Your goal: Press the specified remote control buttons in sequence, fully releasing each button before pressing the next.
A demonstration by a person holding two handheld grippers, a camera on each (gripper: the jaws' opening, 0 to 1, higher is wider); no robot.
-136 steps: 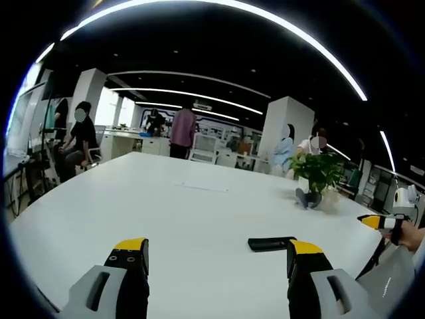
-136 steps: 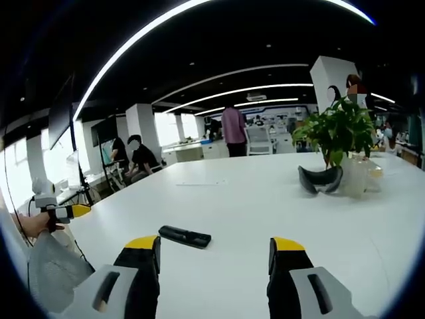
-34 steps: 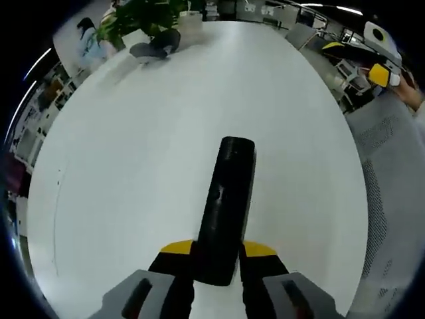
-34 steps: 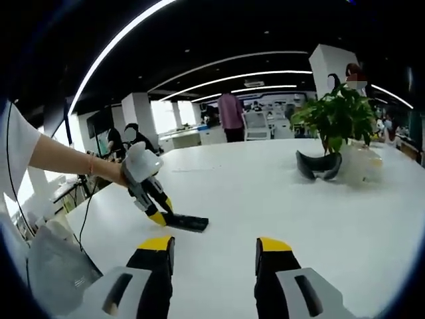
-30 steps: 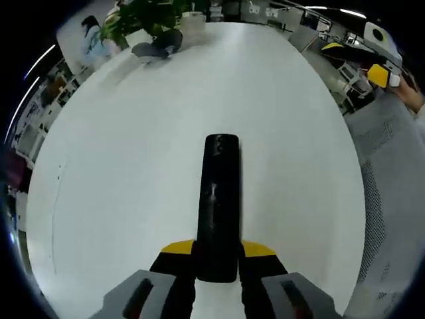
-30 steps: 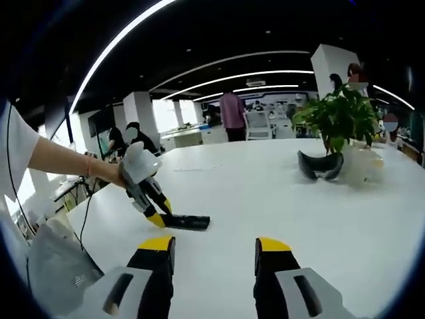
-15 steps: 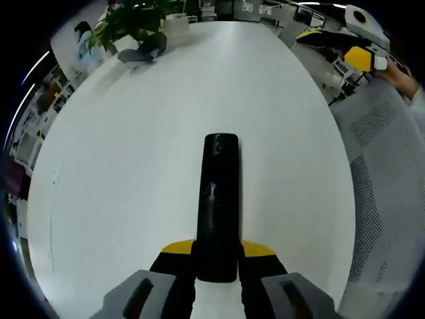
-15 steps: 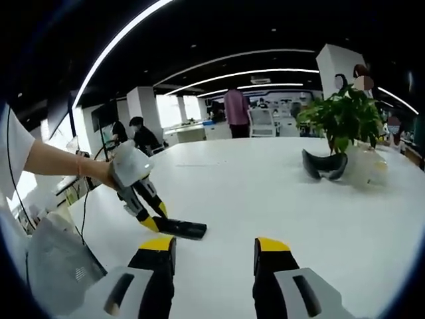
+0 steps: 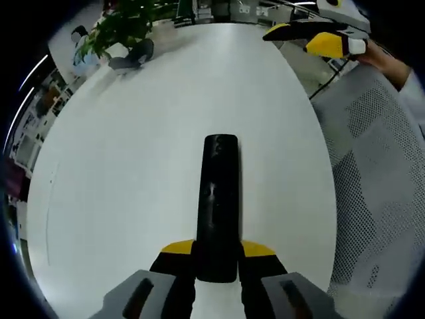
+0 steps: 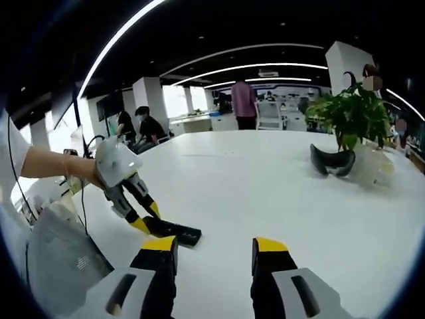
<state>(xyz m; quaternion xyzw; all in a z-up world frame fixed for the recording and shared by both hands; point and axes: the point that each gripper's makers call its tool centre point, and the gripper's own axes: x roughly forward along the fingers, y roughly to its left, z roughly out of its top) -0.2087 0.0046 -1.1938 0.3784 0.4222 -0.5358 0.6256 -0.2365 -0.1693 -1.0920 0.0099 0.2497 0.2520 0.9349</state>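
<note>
In the left gripper view, the left gripper [image 9: 216, 256] has its yellow-tipped fingers [image 9: 176, 249] closed on the near end of the black remote control [image 9: 218, 199], which lies flat on the white counter [image 9: 133, 153]. The right gripper [image 9: 312, 40] shows at the far edge.

In the right gripper view, the right gripper [image 10: 214, 256] hovers above the counter [image 10: 265, 186] with its fingers [image 10: 158, 256] apart, holding nothing. To its left, the left gripper [image 10: 147, 226] grips the remote control [image 10: 174, 231]. A potted plant [image 10: 352, 119] stands at the far side.

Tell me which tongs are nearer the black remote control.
Left. The left tongs are shut on the near end of the remote control on the white table; the right tongs hang open, apart from it.
</note>
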